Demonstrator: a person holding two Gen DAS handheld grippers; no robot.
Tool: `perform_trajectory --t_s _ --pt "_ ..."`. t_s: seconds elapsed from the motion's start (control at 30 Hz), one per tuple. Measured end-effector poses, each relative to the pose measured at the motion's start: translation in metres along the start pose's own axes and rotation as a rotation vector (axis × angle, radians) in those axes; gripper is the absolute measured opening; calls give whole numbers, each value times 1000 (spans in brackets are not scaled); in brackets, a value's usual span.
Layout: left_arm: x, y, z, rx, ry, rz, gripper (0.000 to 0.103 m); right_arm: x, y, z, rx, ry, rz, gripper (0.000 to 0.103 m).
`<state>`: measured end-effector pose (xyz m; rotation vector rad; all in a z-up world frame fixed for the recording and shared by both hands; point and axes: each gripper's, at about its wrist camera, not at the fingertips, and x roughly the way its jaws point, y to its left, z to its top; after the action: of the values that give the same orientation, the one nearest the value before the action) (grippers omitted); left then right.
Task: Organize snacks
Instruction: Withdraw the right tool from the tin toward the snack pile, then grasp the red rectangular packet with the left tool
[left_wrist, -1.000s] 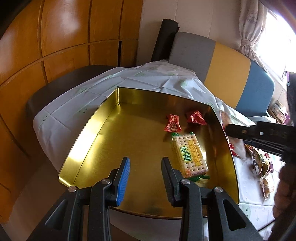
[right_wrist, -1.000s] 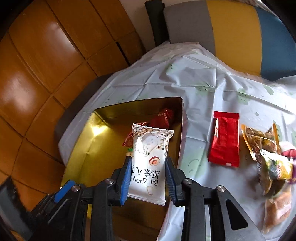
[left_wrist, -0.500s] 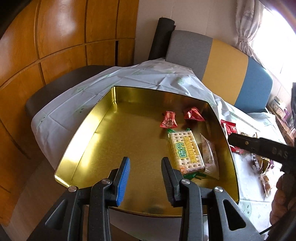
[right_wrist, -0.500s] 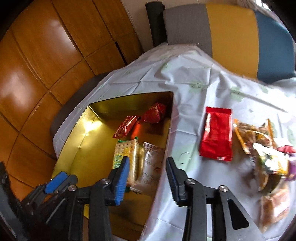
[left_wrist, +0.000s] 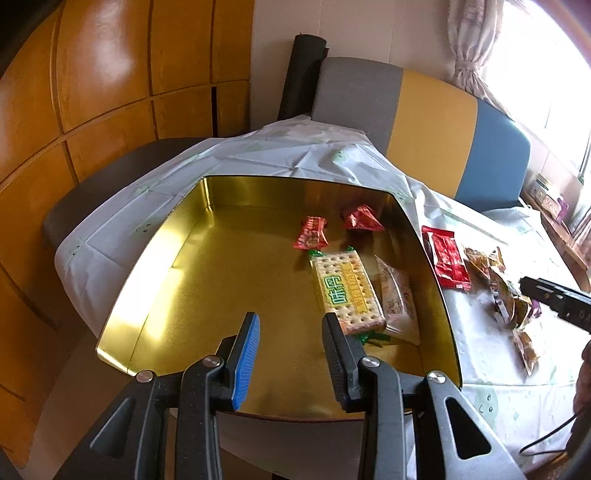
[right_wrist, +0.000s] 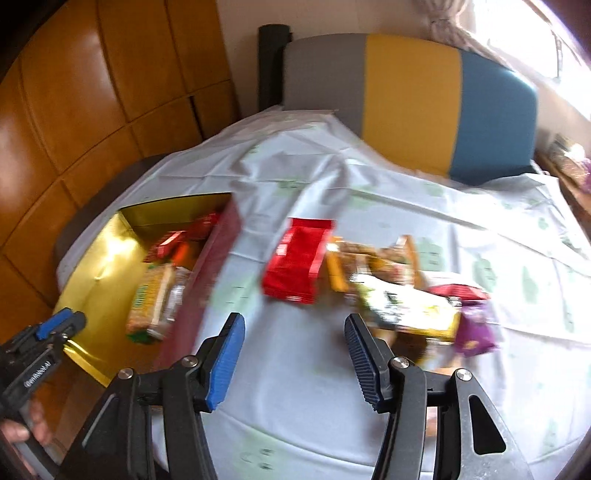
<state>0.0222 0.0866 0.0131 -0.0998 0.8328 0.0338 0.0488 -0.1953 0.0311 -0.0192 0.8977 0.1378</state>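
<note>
A gold tin (left_wrist: 155, 295) lies on the white tablecloth and holds a cracker pack (left_wrist: 345, 291), a white snack packet (left_wrist: 397, 302) beside it, and two red candies (left_wrist: 311, 238). My left gripper (left_wrist: 291, 320) hovers over the tin's near edge, open and empty. Right of the tin lie a red packet (right_wrist: 295, 262) and a pile of mixed snack bags (right_wrist: 406, 299). My right gripper (right_wrist: 293, 320) is over the cloth just before that pile. Its jaws are opening and nothing is between them. Its tip (left_wrist: 554, 299) also shows in the left wrist view.
A grey, yellow and blue chair back (left_wrist: 424, 110) stands behind the table. Orange wood panelling (left_wrist: 92, 92) fills the left side. A dark chair seat (left_wrist: 92, 192) sits at the table's left. A bright window with a curtain (left_wrist: 469, 44) is at the right.
The right gripper let go of the white packet, which now lies in the tin beside the crackers. It swung right over the cloth towards the snack pile, jaws widening. The left gripper stayed put.
</note>
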Motion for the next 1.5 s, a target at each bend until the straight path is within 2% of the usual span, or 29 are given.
perform_trajectory --t_s 0.57,0.73,0.83,0.97,1.07,1.17,1.4,1.5 --pt "-6 -29 2 80 -3 -13 35 -32 -99 -8 40 -11 -184 66" --pt "-11 -48 7 135 -18 -30 35 -35 -138 -12 83 -17 -245 69" --pt "-16 -65 14 185 -30 -58 35 -34 -165 -15 153 -17 -276 70" --pt "-22 -91 29 250 -43 -127 35 -33 -195 -20 317 3 -236 72" --pt "-21 -114 40 288 -24 -205 35 -38 -198 -18 329 -17 -223 77" --pt "-6 -140 54 301 40 -280 35 -39 -189 -16 312 -28 -193 79" --pt "46 -189 71 357 146 -283 35 -43 -183 -13 308 -49 -142 83" --pt "75 -205 74 379 198 -254 35 -46 -185 -13 327 -57 -120 84"
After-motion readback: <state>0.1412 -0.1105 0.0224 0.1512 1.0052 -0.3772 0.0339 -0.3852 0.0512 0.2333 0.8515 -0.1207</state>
